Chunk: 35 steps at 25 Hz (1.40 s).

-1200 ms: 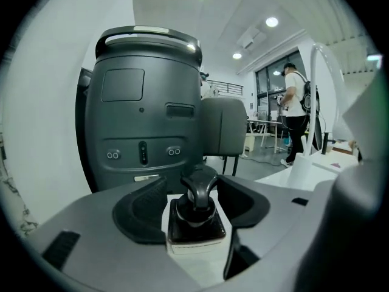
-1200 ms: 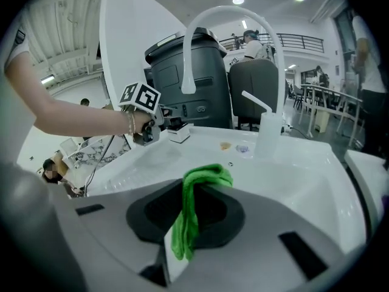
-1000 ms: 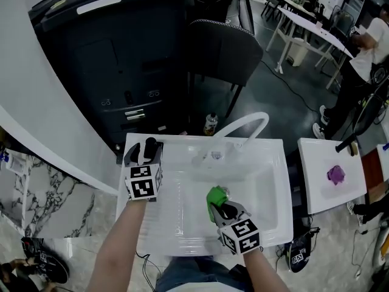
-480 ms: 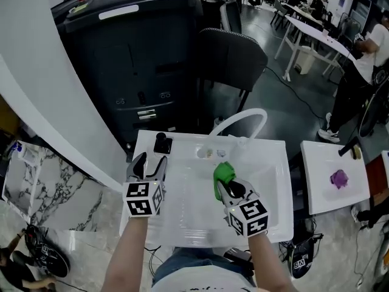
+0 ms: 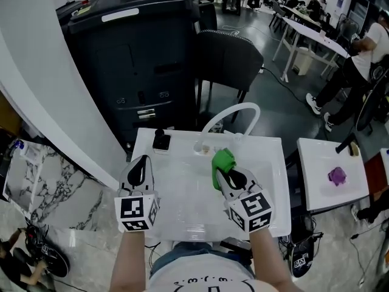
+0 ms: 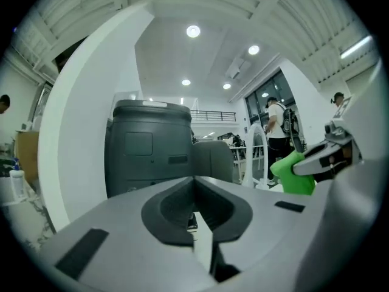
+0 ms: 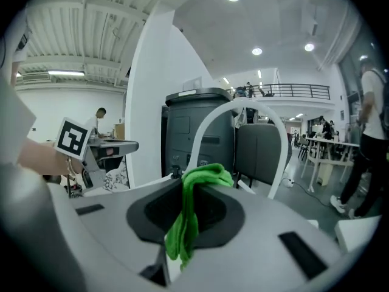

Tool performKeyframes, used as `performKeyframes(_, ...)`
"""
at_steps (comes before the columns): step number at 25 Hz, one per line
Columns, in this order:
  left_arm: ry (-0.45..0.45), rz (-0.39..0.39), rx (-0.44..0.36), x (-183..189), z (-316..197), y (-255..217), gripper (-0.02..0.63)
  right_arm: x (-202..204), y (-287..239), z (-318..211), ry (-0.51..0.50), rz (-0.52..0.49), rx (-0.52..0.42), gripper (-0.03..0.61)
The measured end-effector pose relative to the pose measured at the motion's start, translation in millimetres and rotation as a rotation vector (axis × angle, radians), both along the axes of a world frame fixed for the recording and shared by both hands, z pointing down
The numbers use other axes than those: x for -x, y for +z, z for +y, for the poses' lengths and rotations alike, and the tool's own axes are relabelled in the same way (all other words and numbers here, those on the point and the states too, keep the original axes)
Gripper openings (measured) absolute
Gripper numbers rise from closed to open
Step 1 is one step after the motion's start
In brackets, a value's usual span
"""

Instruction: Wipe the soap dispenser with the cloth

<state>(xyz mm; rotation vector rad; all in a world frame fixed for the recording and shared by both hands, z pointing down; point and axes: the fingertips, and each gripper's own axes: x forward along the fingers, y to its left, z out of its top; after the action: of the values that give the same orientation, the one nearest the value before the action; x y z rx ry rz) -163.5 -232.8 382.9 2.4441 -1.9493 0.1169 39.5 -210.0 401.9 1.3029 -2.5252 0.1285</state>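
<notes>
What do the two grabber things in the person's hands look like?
Each one is a pale grey shell with black padding inside its two jaws. The left gripper and right gripper each carry a white cube printed with black square markers. No cables or sleeves show, and the shirt is white.

Round recessed ceiling lamps (image 6: pixel 192 31) give bright, even light, with soft glare on the glossy white sink basin (image 5: pixel 182 190). Both gripper views bulge and darken to black at their corners; the crumpled green cloth (image 7: pixel 182 224) looks slightly soft
</notes>
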Motion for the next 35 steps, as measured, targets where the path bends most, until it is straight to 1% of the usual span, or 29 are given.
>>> performKeyframes(6, 0.062, -0.027, -0.063, -15.2, 13.8, -22.4, 0.014, -8.6, -20.7, 3.0, 0.035, -0.019, -0.055, 0.049)
performKeyframes(9, 0.072, -0.022, -0.083, -17.5, 19.4, -29.8, 0.014, -10.4, -31.3, 5.9, 0.052, -0.014, -0.095, 0.049)
performKeyframes(13, 0.091, -0.059, -0.12, -21.8, 23.8, -38.8, 0.014, -13.8, -42.2, 9.0, 0.085, 0.024, -0.138, 0.049)
performKeyframes(18, 0.107, -0.101, -0.171, -27.6, 30.3, -51.5, 0.014, -13.5, -61.9, 13.1, 0.098, -0.006, -0.219, 0.048)
performKeyframes(21, 0.107, -0.096, -0.189, -27.9, 34.3, -56.7, 0.014, -14.8, -67.7, 16.4, 0.108, -0.009, -0.257, 0.046)
performKeyframes(28, 0.104, -0.096, -0.215, -20.8, 34.0, -66.6, 0.014, -10.5, -70.9, 18.4, 0.122, -0.009, -0.269, 0.044)
performKeyframes(35, 0.11, -0.093, -0.229, -25.0, 36.6, -70.6, 0.014, -13.8, -74.5, 21.6, 0.126, -0.003, -0.29, 0.044)
